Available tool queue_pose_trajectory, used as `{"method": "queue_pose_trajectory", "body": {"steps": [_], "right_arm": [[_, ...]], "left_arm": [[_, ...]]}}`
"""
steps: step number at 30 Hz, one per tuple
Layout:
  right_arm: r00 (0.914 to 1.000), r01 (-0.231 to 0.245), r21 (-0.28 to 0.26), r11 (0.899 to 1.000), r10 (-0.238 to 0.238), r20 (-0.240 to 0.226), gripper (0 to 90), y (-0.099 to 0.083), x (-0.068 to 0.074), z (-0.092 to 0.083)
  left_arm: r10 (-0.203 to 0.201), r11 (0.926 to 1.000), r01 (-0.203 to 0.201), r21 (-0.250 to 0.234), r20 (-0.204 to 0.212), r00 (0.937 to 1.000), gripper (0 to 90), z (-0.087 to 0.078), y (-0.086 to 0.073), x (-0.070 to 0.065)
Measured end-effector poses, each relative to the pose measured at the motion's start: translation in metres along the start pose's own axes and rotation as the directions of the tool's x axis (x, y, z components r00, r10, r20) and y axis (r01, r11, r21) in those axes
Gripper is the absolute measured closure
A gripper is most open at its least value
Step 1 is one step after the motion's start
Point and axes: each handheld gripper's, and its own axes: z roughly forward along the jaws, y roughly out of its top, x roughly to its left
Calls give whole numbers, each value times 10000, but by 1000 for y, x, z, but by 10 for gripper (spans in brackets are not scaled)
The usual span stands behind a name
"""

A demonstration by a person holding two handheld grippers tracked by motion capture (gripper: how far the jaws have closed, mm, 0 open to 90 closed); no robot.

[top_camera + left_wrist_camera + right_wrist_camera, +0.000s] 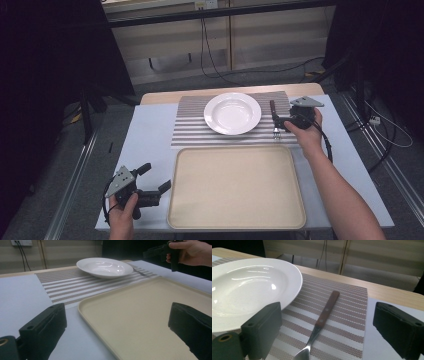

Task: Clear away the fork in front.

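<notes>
Fork [322,322] lies on the striped placemat [342,315] just right of the white plate [249,290], between the right gripper [324,340]'s spread jaws, untouched; left gripper [120,335] gapes beside the tray [140,315].

A metal fork with a dark brown wooden handle [327,309] lies flat on the brown-and-white striped woven placemat [342,322], just beside the right rim of the white round ceramic plate [249,290] without touching it. In the high view the fork [274,120] lies lengthwise, its handle toward the far edge of the table and its metal head toward the near side. Two pale rivets dot the handle. The tines are hidden at the picture's lower edge.
</notes>
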Motion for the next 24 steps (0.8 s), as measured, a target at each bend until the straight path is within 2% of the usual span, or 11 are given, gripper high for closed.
{"method": "queue_pose_trajectory", "body": {"steps": [1,4,7,12,13,14,15,17,19,24], "right_arm": [[9999,-97,-39,9999,97,-32,128,0,-1,3],[9998,-188,61,9998,189,-84,142,0,-1,7],[9998,-48,251,9997,52,-170,191,0,-1,13],[10000,84,527,9986,-82,-41,270,-1,-1,22],[10000,95,654,9978,-95,-6,319,-1,-2,25],[10000,95,654,9978,-95,-6,319,-1,-2,25],[9999,-152,799,9967,150,32,366,0,-5,28],[9998,-223,882,9958,223,8,394,0,-6,30],[9988,-475,1060,9932,489,-101,463,1,-7,34],[9987,-469,1555,9867,495,-124,526,0,-5,41]], "left_arm": [[40,10000,-40,16,8,10000,19,0,0,0],[29,10000,-29,19,8,10000,19,0,0,0],[82,9999,-82,65,9,10000,19,1,0,-1],[190,9998,-189,99,-16,9998,20,1,0,-1],[165,9998,-164,105,-25,9999,19,1,0,-1],[189,9998,-188,116,-40,9998,19,1,0,-1],[241,9996,-240,117,-47,9997,20,1,0,-2],[228,9997,-227,105,-44,9997,20,1,0,-2],[291,9995,-290,139,-54,9996,20,1,0,-2],[308,9994,-308,155,-37,9995,21,2,0,-3]]}}
